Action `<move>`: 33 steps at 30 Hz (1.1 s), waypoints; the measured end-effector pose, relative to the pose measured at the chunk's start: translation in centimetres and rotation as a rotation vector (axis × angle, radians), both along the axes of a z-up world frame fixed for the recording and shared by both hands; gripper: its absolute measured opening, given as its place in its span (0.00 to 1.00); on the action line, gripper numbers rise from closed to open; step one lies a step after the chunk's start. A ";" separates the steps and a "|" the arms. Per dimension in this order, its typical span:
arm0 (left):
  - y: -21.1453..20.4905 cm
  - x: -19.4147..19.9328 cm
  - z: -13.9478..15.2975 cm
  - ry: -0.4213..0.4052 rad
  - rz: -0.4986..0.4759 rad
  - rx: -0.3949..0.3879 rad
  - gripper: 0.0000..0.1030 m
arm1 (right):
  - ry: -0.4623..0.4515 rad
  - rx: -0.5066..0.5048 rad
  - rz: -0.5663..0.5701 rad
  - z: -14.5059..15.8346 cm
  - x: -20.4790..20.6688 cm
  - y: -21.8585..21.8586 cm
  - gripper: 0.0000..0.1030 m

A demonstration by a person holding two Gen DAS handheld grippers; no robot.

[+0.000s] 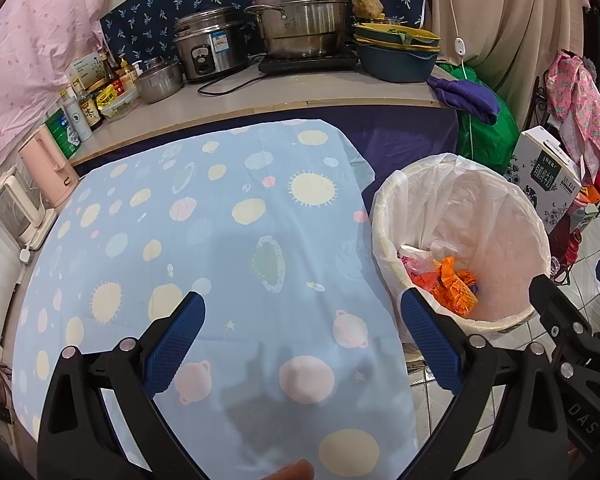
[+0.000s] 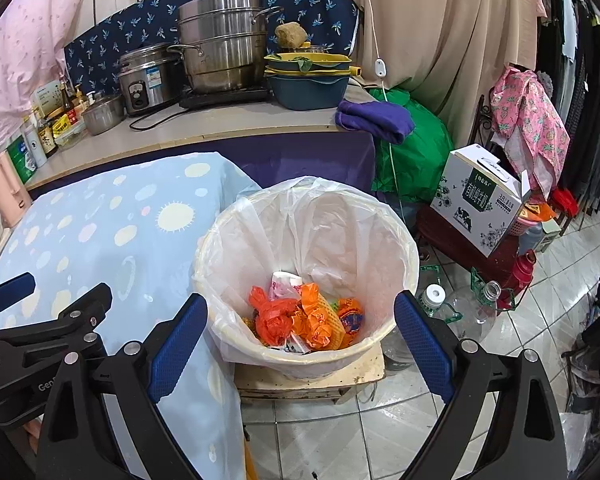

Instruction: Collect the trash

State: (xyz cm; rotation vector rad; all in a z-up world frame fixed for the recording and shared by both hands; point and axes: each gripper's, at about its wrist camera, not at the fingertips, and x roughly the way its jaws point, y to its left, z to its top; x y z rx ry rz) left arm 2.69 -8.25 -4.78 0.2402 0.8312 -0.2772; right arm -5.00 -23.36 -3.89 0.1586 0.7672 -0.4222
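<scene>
Right wrist view looks down into the round cream plastic bin lined with a thin white plastic bag [image 2: 410,258], which stands on a low stained stool just beside the table draped in a pale blue planet-print cloth [image 2: 100,216]. At the bottom of the bin lies the trash: crumpled orange plastic wrappers [image 2: 300,316] and a white-and-pink packet [image 2: 286,282], heaped together and touching. These look light, soft and crinkly, likely slippery on their film faces; a pinch on a bunched fold or knotted end should hold better than a flat side.

Both tools are empty. The right gripper [image 2: 300,328] hovers above the bin's near rim with its 2 blue pads spread wide, gripping nothing. The left gripper [image 1: 300,336] hangs over the cloth, likewise spread and empty. No loose trash shows on the cloth in either view.
</scene>
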 end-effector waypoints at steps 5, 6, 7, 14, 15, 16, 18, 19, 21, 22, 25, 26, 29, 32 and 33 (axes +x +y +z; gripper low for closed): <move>-0.1 -0.1 -0.1 0.006 0.002 -0.002 0.91 | 0.004 -0.003 -0.007 -0.1 -0.1 -0.3 0.88; -0.1 -0.2 -0.1 0.005 0.001 0.000 0.91 | 0.006 -0.002 -0.008 -0.1 -0.2 -0.4 0.88; -0.2 -0.2 -0.2 0.005 -0.002 0.001 0.91 | 0.007 -0.002 -0.010 -0.1 -0.2 -0.5 0.88; -0.5 -0.5 -0.3 0.009 -0.006 0.008 0.91 | 0.016 0.002 -0.026 -0.7 -0.5 -1.1 0.88; -0.5 -0.5 -0.3 0.010 -0.005 0.008 0.91 | 0.018 0.002 -0.028 -0.7 -0.6 -1.1 0.88; -0.5 -0.6 -0.3 0.011 -0.005 0.009 0.91 | 0.019 0.003 -0.028 -0.8 -0.6 -1.1 0.88; -0.5 -0.7 -0.5 0.015 -0.003 0.010 0.91 | 0.022 0.005 -0.028 -0.9 -0.6 -1.1 0.88; -0.6 -0.6 -0.5 0.018 -0.002 0.009 0.91 | 0.024 0.006 -0.028 -1.0 -0.6 -1.1 0.88; -0.6 -0.7 -0.6 0.021 0.000 0.010 0.91 | 0.026 0.007 -0.027 -1.1 -0.7 -1.1 0.88; -0.5 -0.7 -0.6 0.024 0.001 0.010 0.91 | 0.028 0.008 -0.027 -1.2 -0.7 -1.2 0.88; -0.6 -0.7 -0.7 0.035 0.002 0.005 0.91 | 0.031 0.009 -0.028 -1.2 -0.7 -1.2 0.88; -0.6 -0.7 -0.8 0.037 0.001 0.006 0.91 | 0.032 0.008 -0.029 -1.3 -0.7 -1.2 0.88; -0.7 -0.8 -0.8 0.039 -0.003 0.010 0.91 | 0.032 0.009 -0.031 -1.3 -0.7 -1.2 0.88; -0.8 -0.8 -0.9 0.042 -0.005 0.011 0.91 | 0.033 0.007 -0.032 -1.3 -0.7 -1.2 0.88; -0.8 -0.8 -0.9 0.042 -0.006 0.011 0.91 | 0.033 0.007 -0.032 -1.4 -0.7 -1.2 0.88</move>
